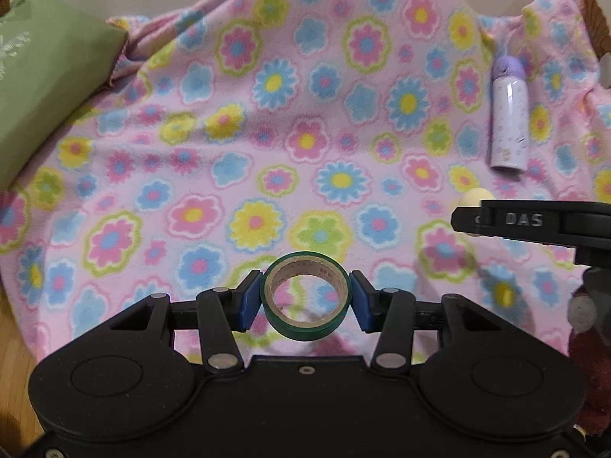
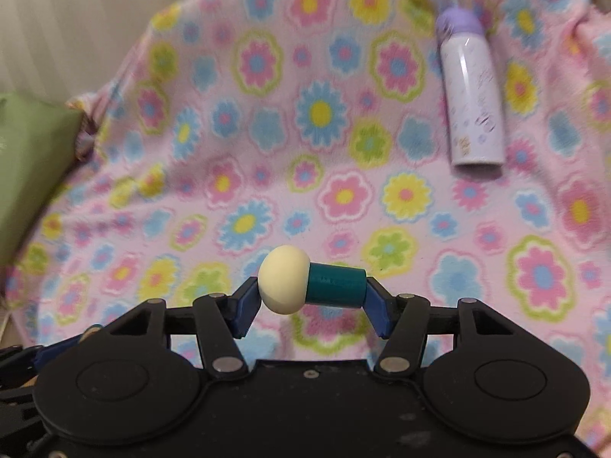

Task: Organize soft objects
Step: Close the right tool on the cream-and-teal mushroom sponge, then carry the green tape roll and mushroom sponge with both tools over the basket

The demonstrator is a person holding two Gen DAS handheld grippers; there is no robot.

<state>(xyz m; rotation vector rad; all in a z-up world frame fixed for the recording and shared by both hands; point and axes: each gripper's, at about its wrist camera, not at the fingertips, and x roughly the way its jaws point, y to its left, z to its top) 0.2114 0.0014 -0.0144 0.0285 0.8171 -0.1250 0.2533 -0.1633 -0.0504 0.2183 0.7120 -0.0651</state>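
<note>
Left gripper (image 1: 305, 299) jaws clamped across green tape roll (image 1: 305, 295), hole facing forward. Right gripper (image 2: 311, 292) jaws pinching mushroom toy (image 2: 305, 284) endwise, axis crosswise. Bottle (image 2: 471, 95) lengthwise toward blanket's (image 2: 214, 141) far right corner, nearer right gripper.

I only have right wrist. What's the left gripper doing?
Observer: The left gripper is shut on a green tape roll, pinched across its sides, hole facing the camera.
Operator: Is it on the blanket or lifted?
Observer: It looks lifted; the floral blanket shows through the hole, and nothing touches the roll but the pads.
Operator: Can the left view see my gripper?
Observer: Partly. One black finger of the right gripper enters from the right edge, with the cream cap of the mushroom toy poking out beyond it.
Operator: Anything on the right edge I'm missing?
Observer: A grey and dark red plush sits low on that side, below the finger.
</note>
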